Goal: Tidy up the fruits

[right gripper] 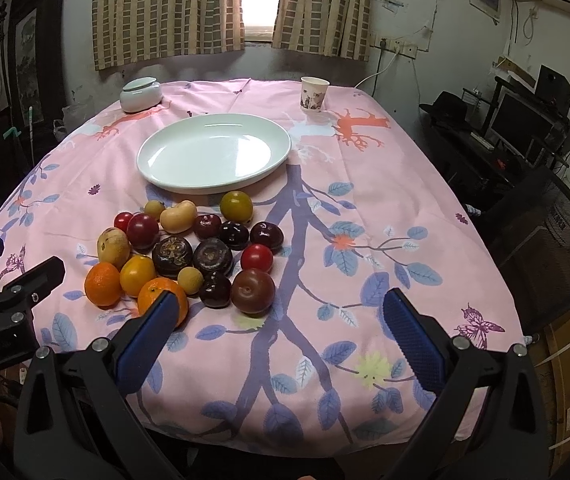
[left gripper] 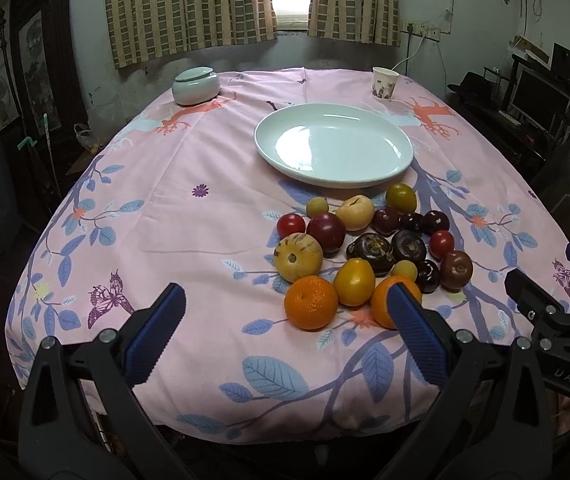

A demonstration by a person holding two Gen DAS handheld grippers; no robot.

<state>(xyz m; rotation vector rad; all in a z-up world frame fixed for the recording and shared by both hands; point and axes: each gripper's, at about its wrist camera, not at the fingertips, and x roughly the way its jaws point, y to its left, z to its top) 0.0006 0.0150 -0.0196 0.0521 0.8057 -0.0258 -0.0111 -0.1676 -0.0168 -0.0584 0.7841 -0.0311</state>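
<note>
Left wrist view. The left gripper (left gripper: 285,332) hovered above the near edge of the table, its blue-padded fingers (left gripper: 157,336) spread wide apart and holding nothing. The wide gap suited an approach to rounded fruit of varied girth. The fruits (left gripper: 369,252) lay in a loose cluster on the pink floral tablecloth (left gripper: 165,208), just in front of the white plate (left gripper: 401,152), which stood bare. The placing of the heap beside the plate suggested that the plate was the intended destination. Two oranges, the left orange (left gripper: 311,302) and the right orange (left gripper: 385,300), sat nearest the camera, the latter partly hidden behind the right-hand finger. Behind them lay a yellow fruit (left gripper: 354,282), a striped tan fruit (left gripper: 298,257) and several dark plums and cherries. A lidded ceramic jar (left gripper: 196,85) and a paper cup (left gripper: 385,83) stood at the far edge, well apart from the work. Part of the right gripper entered at the right margin.

Right wrist view. The right gripper (right gripper: 281,340) likewise stood with its pads (right gripper: 413,340) parted and empty, held back from the table's near edge. The fruit cluster lay ahead and to its left, the plate (right gripper: 157,168) beyond it. A brownish plum (right gripper: 253,291) was the piece nearest this gripper's centre line and would probably be the easiest first pick. No fruit had yet been moved to the plate, so the task appeared to be at its start.
</note>
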